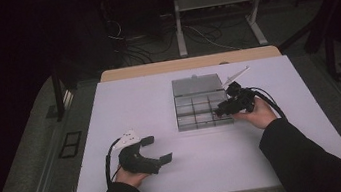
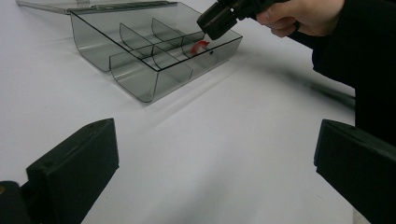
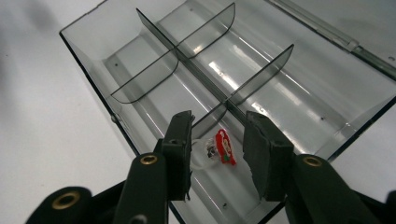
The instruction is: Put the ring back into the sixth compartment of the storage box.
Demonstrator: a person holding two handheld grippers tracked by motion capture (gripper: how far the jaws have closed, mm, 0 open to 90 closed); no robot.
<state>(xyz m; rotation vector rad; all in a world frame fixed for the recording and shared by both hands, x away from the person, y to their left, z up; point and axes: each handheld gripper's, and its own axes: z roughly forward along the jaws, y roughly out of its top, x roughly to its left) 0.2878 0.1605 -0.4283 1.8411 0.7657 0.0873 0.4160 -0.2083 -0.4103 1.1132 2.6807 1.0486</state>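
Observation:
A smoky clear compartment box (image 1: 195,108) lies at the middle of the white table with its lid (image 1: 196,85) folded back. A small red and clear item (image 3: 224,147) rests on the floor of one corner compartment of the box (image 3: 93,60); from the left gripper view the red item (image 2: 200,45) glows through the box (image 2: 154,70) wall. My right gripper (image 3: 217,144) hovers over that compartment, jaws apart on either side of the item, pads not pressing it. It reaches in from the box's right (image 1: 219,111). My left gripper (image 1: 157,149) rests near the front left, wide open and holding nothing.
The white table (image 1: 134,106) has bare surface around the box. A wooden edge (image 1: 189,63) runs behind it. On the floor beyond are cables (image 1: 137,50) and a metal frame (image 1: 179,29). The person's right sleeve (image 1: 303,158) crosses the front right corner.

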